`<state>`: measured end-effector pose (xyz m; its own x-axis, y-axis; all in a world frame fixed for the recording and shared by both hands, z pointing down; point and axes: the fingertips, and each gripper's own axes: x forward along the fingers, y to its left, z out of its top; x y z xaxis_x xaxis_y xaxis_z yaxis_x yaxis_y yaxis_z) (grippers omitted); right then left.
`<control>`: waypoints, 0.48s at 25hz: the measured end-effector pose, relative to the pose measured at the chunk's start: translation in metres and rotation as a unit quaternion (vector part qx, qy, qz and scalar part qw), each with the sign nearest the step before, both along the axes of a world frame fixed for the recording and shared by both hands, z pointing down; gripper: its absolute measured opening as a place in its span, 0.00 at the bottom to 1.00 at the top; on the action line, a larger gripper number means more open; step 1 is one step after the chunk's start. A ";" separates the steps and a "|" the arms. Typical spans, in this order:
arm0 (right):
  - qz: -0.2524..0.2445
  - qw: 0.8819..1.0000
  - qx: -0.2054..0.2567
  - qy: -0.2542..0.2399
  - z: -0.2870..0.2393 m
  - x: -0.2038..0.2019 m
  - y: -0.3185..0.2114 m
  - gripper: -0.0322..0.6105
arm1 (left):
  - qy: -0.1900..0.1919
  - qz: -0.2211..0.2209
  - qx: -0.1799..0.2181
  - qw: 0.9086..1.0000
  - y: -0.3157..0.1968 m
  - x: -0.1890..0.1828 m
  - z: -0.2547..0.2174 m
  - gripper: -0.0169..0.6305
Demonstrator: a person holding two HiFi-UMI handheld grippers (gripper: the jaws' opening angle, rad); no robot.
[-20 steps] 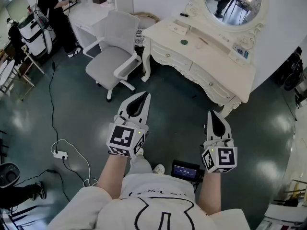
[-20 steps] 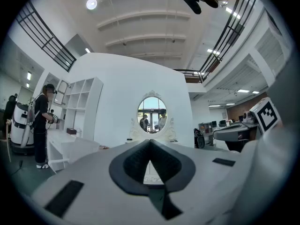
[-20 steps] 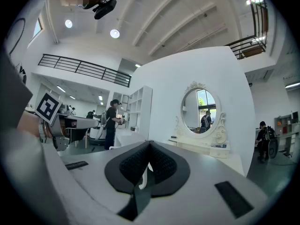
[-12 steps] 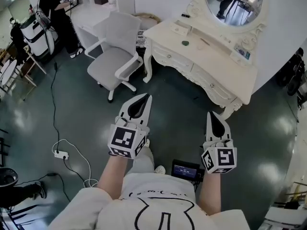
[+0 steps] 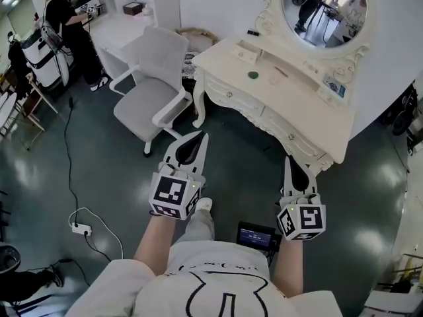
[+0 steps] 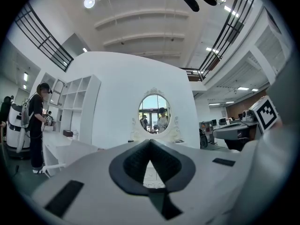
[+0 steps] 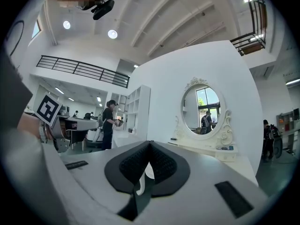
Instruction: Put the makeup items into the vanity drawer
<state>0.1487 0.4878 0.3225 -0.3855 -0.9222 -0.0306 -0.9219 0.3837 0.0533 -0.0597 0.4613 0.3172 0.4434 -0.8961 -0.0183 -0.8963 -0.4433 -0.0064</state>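
The cream vanity (image 5: 297, 114) stands ahead on the right with its drawers (image 5: 228, 92) closed and an oval mirror (image 5: 324, 8) above. Small makeup items lie on its top: a green piece (image 5: 253, 75), a thin stick (image 5: 281, 71) and a flat box (image 5: 246, 53). My left gripper (image 5: 200, 134) is held level over the dark floor, shut and empty, well short of the vanity. My right gripper (image 5: 291, 157) is also shut with nothing in it, near the vanity's front corner. The mirror (image 6: 154, 115) shows beyond the closed left gripper (image 6: 150, 142), and beyond the right gripper (image 7: 150, 143) the mirror (image 7: 202, 109) stands to the right.
A white office chair (image 5: 155, 78) stands left of the vanity. A person (image 5: 66, 25) works at a white desk (image 5: 122, 25) at the back left. A power strip with cable (image 5: 80, 228) lies on the floor at the left. A small screen device (image 5: 256, 235) hangs at my waist.
The vanity and chair have shifted slightly in the head view as I step closer. Both grippers stay shut and keep their places before my body.
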 end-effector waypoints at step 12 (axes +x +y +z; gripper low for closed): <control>0.020 1.000 0.002 -0.006 -0.011 -0.021 -0.135 0.06 | 0.008 0.019 0.008 1.000 -0.142 -0.022 -0.011 0.05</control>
<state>0.1272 0.3528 0.3119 -0.3479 -0.9367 -0.0387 -0.9371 0.3463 0.0434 -0.0816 0.3191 0.3058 0.4768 -0.8781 -0.0401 -0.8788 -0.4772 -0.0004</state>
